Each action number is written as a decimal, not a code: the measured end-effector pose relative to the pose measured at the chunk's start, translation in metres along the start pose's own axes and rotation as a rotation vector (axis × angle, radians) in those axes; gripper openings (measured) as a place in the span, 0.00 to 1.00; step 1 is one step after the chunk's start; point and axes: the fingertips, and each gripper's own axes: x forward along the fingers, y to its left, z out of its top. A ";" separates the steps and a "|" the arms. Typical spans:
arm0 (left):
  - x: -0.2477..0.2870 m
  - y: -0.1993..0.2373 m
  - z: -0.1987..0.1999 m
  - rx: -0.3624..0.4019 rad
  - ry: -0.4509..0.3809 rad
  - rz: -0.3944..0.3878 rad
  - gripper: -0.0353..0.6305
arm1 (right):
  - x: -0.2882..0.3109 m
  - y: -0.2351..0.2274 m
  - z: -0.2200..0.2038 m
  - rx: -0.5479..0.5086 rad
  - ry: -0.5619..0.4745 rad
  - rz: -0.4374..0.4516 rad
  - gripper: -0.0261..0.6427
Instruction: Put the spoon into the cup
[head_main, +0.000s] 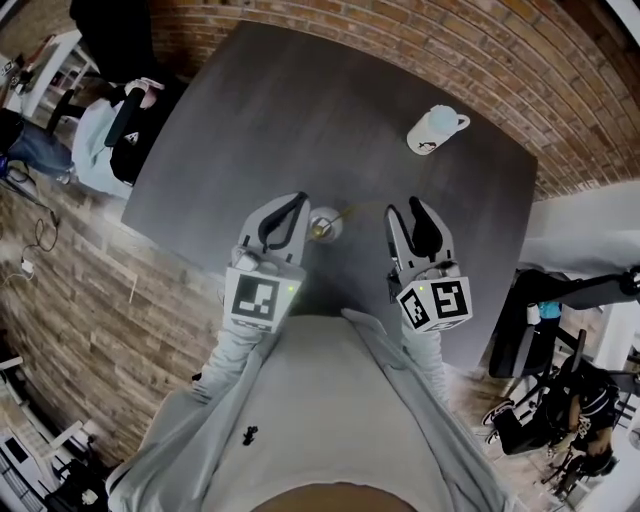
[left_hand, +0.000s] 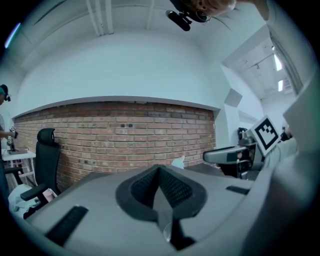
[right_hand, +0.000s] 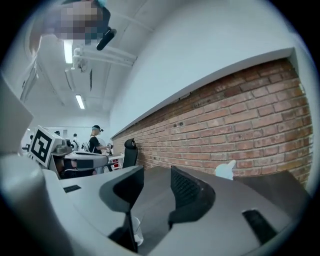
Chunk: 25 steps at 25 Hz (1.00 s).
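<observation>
left hand-held gripper (head_main: 285, 213) had its jaws pressed together, empty | right hand-held gripper (head_main: 407, 213) had them spread, empty | spoon (head_main: 355, 211) looked light, stiff, slick, so you'd best pinch mid-handle | cup (head_main: 435, 131) sat well apart

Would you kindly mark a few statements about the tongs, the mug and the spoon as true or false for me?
1. The left gripper has its tongs wide apart. False: they are closed together.
2. The right gripper has its tongs apart, with nothing held between them. True.
3. The white mug stands on the table, away from both grippers. True.
4. The spoon lies inside the white mug. False: it is at the small glass between the two grippers.
</observation>
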 end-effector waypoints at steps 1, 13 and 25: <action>0.000 -0.001 0.001 0.005 -0.004 -0.006 0.08 | -0.005 -0.001 0.006 -0.029 -0.009 -0.013 0.30; 0.011 -0.026 0.013 -0.005 -0.024 -0.065 0.08 | -0.054 -0.025 0.022 -0.130 -0.035 -0.118 0.09; 0.017 -0.023 0.007 -0.012 -0.006 -0.062 0.08 | -0.060 -0.034 0.016 -0.124 -0.030 -0.160 0.06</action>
